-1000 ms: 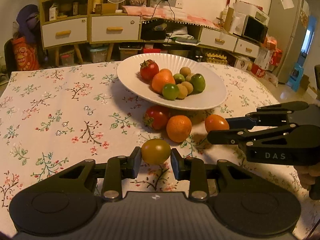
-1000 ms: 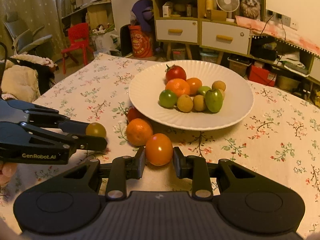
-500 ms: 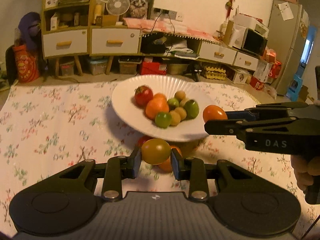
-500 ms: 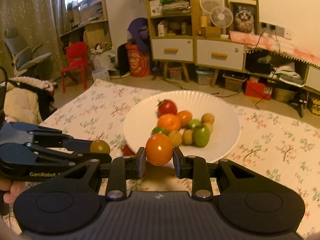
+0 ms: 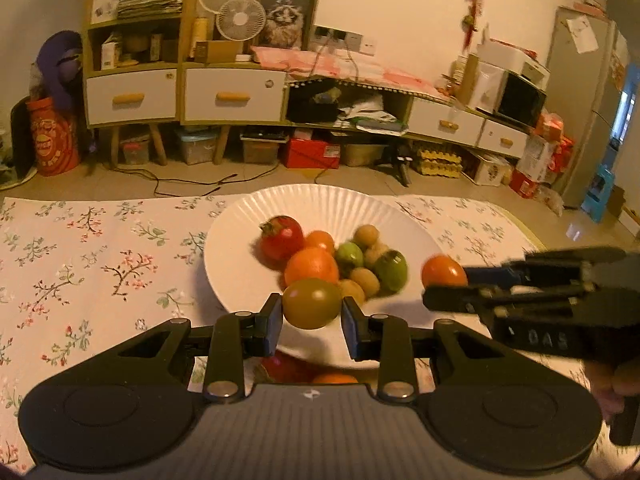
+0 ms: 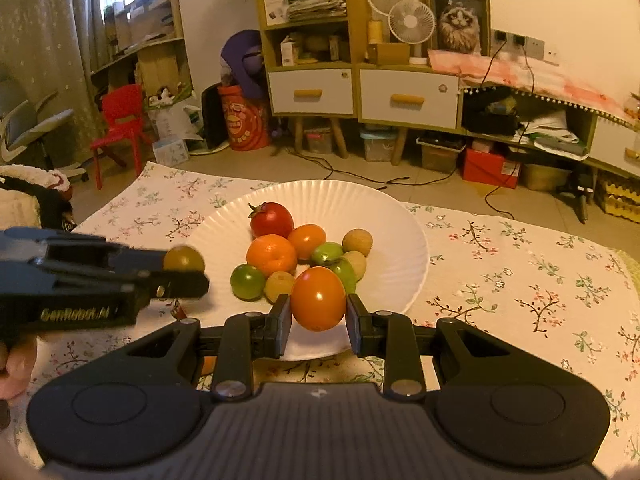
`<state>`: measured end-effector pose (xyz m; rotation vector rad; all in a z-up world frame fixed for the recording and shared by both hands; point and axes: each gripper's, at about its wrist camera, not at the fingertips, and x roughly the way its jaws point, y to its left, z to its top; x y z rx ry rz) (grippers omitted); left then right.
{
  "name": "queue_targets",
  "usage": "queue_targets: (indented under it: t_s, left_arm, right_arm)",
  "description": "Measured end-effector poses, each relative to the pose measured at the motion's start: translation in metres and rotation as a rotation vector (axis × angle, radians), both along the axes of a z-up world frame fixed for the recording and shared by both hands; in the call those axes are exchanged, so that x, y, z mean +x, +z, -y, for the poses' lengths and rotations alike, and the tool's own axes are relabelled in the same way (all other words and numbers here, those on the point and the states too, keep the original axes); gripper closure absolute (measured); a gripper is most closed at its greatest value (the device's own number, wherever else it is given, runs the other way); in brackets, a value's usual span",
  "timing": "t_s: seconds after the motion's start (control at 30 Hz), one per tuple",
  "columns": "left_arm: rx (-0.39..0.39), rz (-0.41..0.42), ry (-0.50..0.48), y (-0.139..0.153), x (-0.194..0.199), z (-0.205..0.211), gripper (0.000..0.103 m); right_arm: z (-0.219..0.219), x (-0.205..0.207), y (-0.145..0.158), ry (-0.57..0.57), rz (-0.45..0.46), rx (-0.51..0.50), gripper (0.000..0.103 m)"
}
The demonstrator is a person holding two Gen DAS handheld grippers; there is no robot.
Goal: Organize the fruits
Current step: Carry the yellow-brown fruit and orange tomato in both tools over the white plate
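Left claw (image 5: pixel 311 316) is clamped on an olive-yellow tomato (image 5: pixel 311 303), right claw (image 6: pixel 318 318) on an orange tomato (image 6: pixel 318 298), both held above the near rim of the white plate (image 6: pixel 400 240) of fruit on the floral bench (image 6: pixel 520 280). Only the left view shows a red tomato (image 5: pixel 286 368) and an orange (image 5: pixel 334 379) on the bench at 6 o'clock of the plate. The left claw's side reads "GenRobot.AI", the right's "DAS"

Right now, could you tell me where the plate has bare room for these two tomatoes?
The white plate is bare along its left part, beside the red tomato, and along its right rim. Its middle is crowded with the fruit pile.
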<state>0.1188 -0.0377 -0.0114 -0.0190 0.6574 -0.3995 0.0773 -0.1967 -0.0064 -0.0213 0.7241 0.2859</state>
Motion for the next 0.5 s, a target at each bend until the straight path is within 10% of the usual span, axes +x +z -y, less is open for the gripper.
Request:
queue_targets:
  t_s: [0.5]
  left_arm:
    - [0.029,-0.059,0.038,-0.008,0.031,0.003,0.072]
  right_arm:
    - [-0.004,0.006,-0.009,0.036,-0.036,-0.012,0.077]
